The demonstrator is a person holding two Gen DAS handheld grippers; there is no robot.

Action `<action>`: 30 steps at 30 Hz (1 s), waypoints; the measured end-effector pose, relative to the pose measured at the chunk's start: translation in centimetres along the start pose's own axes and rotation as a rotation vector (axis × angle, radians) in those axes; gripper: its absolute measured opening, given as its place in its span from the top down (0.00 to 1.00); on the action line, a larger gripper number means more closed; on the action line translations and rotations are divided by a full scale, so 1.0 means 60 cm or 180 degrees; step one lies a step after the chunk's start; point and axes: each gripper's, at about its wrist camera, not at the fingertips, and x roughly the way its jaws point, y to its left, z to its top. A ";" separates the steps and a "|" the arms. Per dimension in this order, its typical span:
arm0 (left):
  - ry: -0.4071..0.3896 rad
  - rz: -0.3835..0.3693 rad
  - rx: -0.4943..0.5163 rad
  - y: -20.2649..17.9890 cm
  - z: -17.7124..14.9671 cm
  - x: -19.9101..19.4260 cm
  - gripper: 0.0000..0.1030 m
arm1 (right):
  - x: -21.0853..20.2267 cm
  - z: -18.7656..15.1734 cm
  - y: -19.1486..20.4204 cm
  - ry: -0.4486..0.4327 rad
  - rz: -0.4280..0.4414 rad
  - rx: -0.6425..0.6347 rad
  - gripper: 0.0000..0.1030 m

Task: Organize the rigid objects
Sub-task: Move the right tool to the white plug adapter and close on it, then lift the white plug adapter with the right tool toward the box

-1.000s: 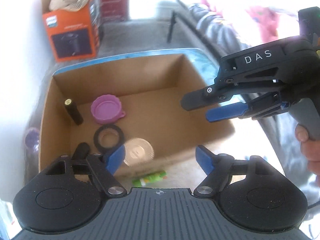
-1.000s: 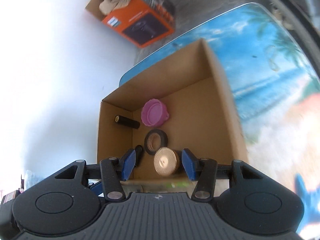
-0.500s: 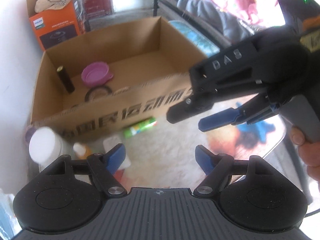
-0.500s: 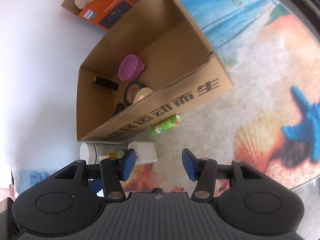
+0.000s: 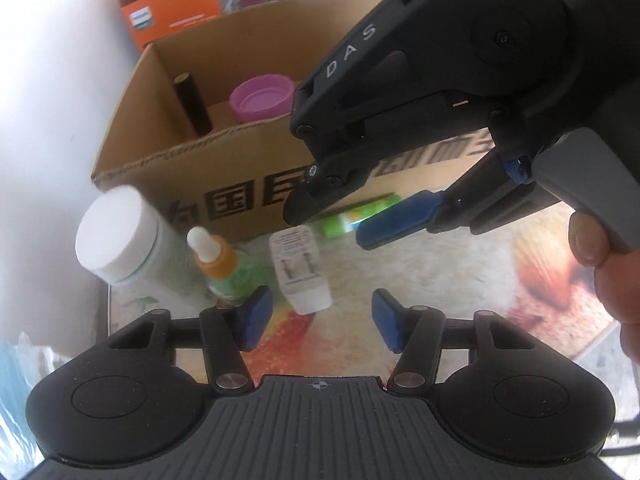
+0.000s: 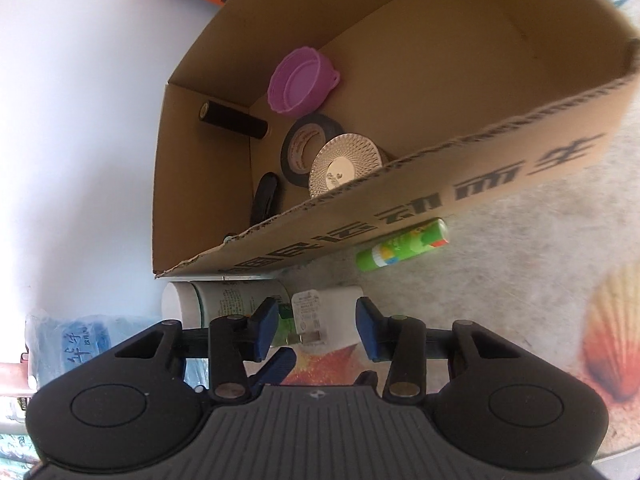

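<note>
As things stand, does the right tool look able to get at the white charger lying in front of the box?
Probably yes. The right tool is open with the white charger lying just ahead between its fingers, nothing on top; the dropper bottle crowds one side.

Between our blue-padded fingers we see a white charger; beyond them a brown cardboard box with black print. Inside it lie a purple lid and black tape roll. A green glue stick rests on the desk's shell-patterned cover.
</note>
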 end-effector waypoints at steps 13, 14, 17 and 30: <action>0.0082 0.0111 -0.0432 0.011 -0.007 0.041 0.72 | 0.056 0.016 0.000 0.0292 -0.0074 0.0004 0.66; 0.0083 0.0092 -0.0466 0.012 -0.006 0.043 0.74 | 0.057 0.017 0.000 0.0303 -0.0061 0.0018 0.67; 0.0074 0.0073 -0.0495 0.014 -0.005 0.044 0.74 | 0.056 0.019 -0.001 0.0324 -0.0057 0.0013 0.69; 0.0068 -0.0421 -0.0239 -0.042 0.002 0.052 0.74 | -0.016 -0.003 -0.072 0.0210 -0.0172 0.0394 0.69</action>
